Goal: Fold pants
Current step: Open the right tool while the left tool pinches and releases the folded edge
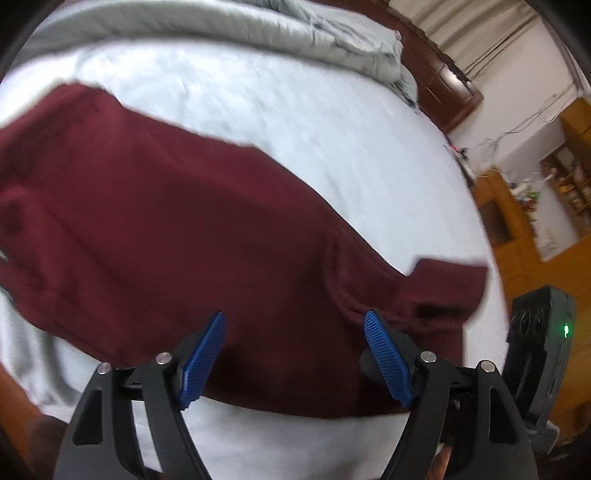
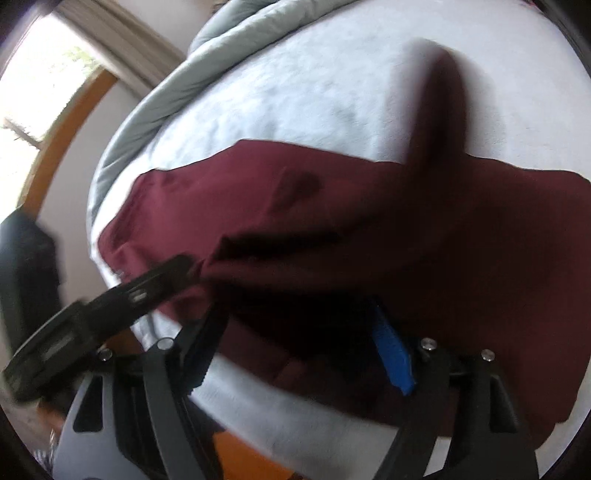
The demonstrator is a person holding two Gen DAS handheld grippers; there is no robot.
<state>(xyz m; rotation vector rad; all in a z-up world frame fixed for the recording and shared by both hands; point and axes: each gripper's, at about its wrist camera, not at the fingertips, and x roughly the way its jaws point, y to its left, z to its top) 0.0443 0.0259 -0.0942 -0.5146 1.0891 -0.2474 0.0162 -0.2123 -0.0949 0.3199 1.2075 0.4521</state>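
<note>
With both the left gripper [image 1: 293,354] and right gripper [image 2: 303,350] spread wide and grasping nothing, we line up the maroon pants [image 1: 166,229] edges on the bed [image 1: 295,110] squarely before pinching.

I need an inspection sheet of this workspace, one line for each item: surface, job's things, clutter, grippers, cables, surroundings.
Surface: bed with a pale sheet, lightly wrinkled.
Job's things: maroon pants spread on the sheet; a cuff end lies near the bed's edge.
Clutter: grey duvet bunched at the far side.
Grippers: left gripper jaws open above the pants, nothing between the pads; right gripper jaws open over the cloth, picture blurred.
Cables: thin wires on the far wall.
Surroundings: wooden cabinets, dark headboard, curtained window.
</note>
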